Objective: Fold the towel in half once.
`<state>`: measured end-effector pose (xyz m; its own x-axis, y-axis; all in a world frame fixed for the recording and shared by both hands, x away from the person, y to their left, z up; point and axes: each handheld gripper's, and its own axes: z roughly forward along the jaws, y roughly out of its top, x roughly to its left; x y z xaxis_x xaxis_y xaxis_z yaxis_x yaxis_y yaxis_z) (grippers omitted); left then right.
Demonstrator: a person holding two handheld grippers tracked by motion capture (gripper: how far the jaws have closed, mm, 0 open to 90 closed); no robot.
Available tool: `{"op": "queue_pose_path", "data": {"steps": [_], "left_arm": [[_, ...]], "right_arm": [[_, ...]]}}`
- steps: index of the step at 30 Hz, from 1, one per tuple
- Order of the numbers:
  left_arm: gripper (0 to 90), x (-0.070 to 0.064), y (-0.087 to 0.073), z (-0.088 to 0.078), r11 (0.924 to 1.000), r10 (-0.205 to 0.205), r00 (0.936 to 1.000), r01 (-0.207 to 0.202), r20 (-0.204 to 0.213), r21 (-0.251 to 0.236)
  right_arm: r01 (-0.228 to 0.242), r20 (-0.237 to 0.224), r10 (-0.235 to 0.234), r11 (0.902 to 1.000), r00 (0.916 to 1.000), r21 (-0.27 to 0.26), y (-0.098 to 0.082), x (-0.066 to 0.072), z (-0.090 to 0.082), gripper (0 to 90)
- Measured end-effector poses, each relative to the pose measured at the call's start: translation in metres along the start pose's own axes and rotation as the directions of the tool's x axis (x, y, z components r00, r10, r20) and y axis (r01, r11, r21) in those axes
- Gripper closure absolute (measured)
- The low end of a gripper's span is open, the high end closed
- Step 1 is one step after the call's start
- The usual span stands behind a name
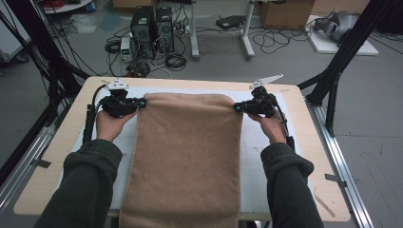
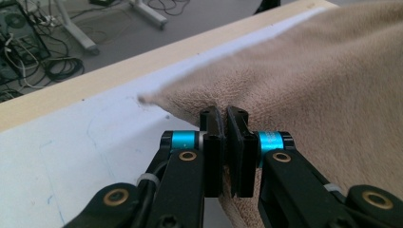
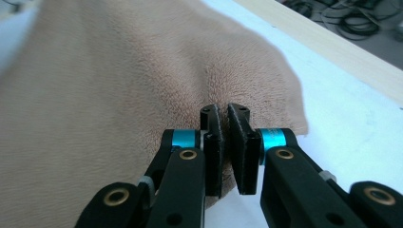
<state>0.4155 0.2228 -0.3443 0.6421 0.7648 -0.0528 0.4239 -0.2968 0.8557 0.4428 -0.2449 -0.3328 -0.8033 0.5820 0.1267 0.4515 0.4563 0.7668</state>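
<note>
The tan towel (image 1: 187, 156) lies on the white mat (image 1: 259, 142), its 6 o'clock end overhanging. The left gripper (image 1: 141, 102) and right gripper (image 1: 236, 108) are clenched on its 12 o'clock corners. Soft, limp, light: grip edges.

Towel (image 1: 185, 161) near end cut off by bottom edge.

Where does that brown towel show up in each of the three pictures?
High view: the towel runs down the table's middle, from between both grippers to the near edge.
Left gripper view: towel fills the right, its edge pinched.
Right gripper view: towel fills the left and centre.
Shared landmark: the white mat beneath it.
</note>
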Motion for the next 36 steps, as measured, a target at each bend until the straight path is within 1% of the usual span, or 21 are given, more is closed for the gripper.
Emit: {"op": "queue_pose_path", "data": {"steps": [3, 4, 6, 7, 8, 9, 10, 12, 14, 16, 19, 22, 23, 24, 25, 27, 28, 29, 32, 34, 36], "left_arm": [[84.6, -0.007, -0.012, -0.01, 0.9999, 0.01, 0.9998, -0.009, 0.017, -0.01], [84.4, -0.01, -0.018, -0.013, 0.9999, 0.014, 0.9997, -0.014, 0.02, -0.005], [83.8, -0.017, -0.029, -0.019, 0.9991, 0.035, 0.9991, -0.036, 0.024, 0.023], [83.8, -0.021, -0.036, -0.022, 0.9987, 0.045, 0.9987, -0.045, 0.024, 0.022], [83.8, -0.025, -0.042, -0.026, 0.9978, 0.061, 0.9979, -0.061, 0.022, 0.026], [83.6, -0.027, -0.048, -0.03, 0.9974, 0.061, 0.9977, -0.063, 0.03, 0.037], [83.5, -0.031, -0.055, -0.033, 0.9972, 0.063, 0.9974, -0.064, 0.035, 0.038], [82.9, -0.039, -0.069, -0.04, 0.9954, 0.078, 0.996, -0.08, 0.045, 0.052], [82.9, -0.046, -0.081, -0.047, 0.9957, 0.078, 0.9951, -0.081, 0.061, 0.045], [82.9, -0.054, -0.092, -0.053, 0.9938, 0.103, 0.993, -0.105, 0.058, 0.037], [82.3, -0.064, -0.106, -0.063, 0.9937, 0.11, 0.9918, -0.111, 0.065, 0.016], [82.2, -0.076, -0.119, -0.072, 0.99, 0.139, 0.9866, -0.141, 0.086, 0.012], [82.2, -0.079, -0.122, -0.074, 0.9886, 0.147, 0.985, -0.149, 0.09, 0.018], [82.2, -0.084, -0.128, -0.077, 0.9878, 0.15, 0.9828, -0.154, 0.107, 0.025], [81.8, -0.087, -0.131, -0.079, 0.9867, 0.155, 0.9811, -0.159, 0.116, 0.031], [77.7, -0.092, -0.139, -0.081, 0.983, 0.164, 0.9762, -0.174, 0.142, 0.059], [71.5, -0.093, -0.141, -0.082, 0.9844, 0.151, 0.9761, -0.163, 0.156, 0.066], [63.4, -0.094, -0.141, -0.083, 0.9847, 0.147, 0.9765, -0.159, 0.158, 0.071], [50.0, -0.088, -0.134, -0.085, 0.9915, 0.105, 0.9835, -0.115, 0.148, 0.061], [49.4, -0.082, -0.128, -0.082, 0.9933, 0.096, 0.9866, -0.104, 0.132, 0.05], [49.4, -0.078, -0.122, -0.074, 0.9939, 0.083, 0.9879, -0.092, 0.131, 0.061]], "right_arm": [[0.008, -0.034, -0.008, 0.9999, 0.9994, 0.008, -0.004, 0.008, -0.005, 84.1], [0.022, -0.038, -0.022, 0.9997, 0.9991, 0.008, -0.006, 0.013, -0.006, 84.1], [0.021, -0.066, -0.02, 0.9998, 0.9976, 0.006, -0.013, 0.02, -0.007, 83.7], [0.017, -0.079, -0.015, 0.9996, 0.9968, 0.024, -0.015, 0.024, -0.007, 83.6], [0.028, -0.087, -0.026, 0.9995, 0.9959, 0.017, -0.019, 0.03, -0.008, 83.6], [0.04, -0.095, -0.039, 0.9991, 0.9947, 0.014, -0.023, 0.034, -0.008, 83.6], [0.039, -0.103, -0.036, 0.9988, 0.994, 0.028, -0.027, 0.04, -0.008, 83.5], [0.054, -0.115, -0.05, 0.998, 0.9921, 0.032, -0.037, 0.051, -0.007, 83.6], [0.059, -0.124, -0.055, 0.998, 0.9907, 0.025, -0.048, 0.061, -0.007, 83.6], [0.064, -0.128, -0.06, 0.9974, 0.99, 0.032, -0.057, 0.07, -0.006, 83.6], [0.068, -0.136, -0.063, 0.9971, 0.9887, 0.034, -0.076, 0.085, -0.008, 83.6], [0.071, -0.151, -0.065, 0.9968, 0.9864, 0.036, -0.092, 0.096, -0.011, 83.6], [0.067, -0.159, -0.061, 0.9972, 0.9854, 0.034, -0.1, 0.101, -0.013, 83.6], [0.068, -0.167, -0.06, 0.997, 0.9841, 0.039, -0.104, 0.104, -0.014, 83.6], [0.08, -0.173, -0.071, 0.9956, 0.9824, 0.048, -0.11, 0.109, -0.014, 83.5], [0.081, -0.201, -0.067, 0.9948, 0.9773, 0.061, -0.118, 0.115, -0.015, 79.1], [0.088, -0.205, -0.07, 0.993, 0.9762, 0.079, -0.12, 0.117, -0.015, 73.5], [0.094, -0.193, -0.077, 0.9923, 0.9782, 0.081, -0.121, 0.118, -0.016, 69.4], [0.089, -0.165, -0.079, 0.9945, 0.9832, 0.056, -0.117, 0.115, -0.019, 64.3], [0.077, -0.155, -0.07, 0.9964, 0.9854, 0.037, -0.113, 0.109, -0.018, 62.3], [0.084, -0.14, -0.077, 0.9952, 0.9872, 0.05, -0.109, 0.106, -0.009, 59.0]]}}
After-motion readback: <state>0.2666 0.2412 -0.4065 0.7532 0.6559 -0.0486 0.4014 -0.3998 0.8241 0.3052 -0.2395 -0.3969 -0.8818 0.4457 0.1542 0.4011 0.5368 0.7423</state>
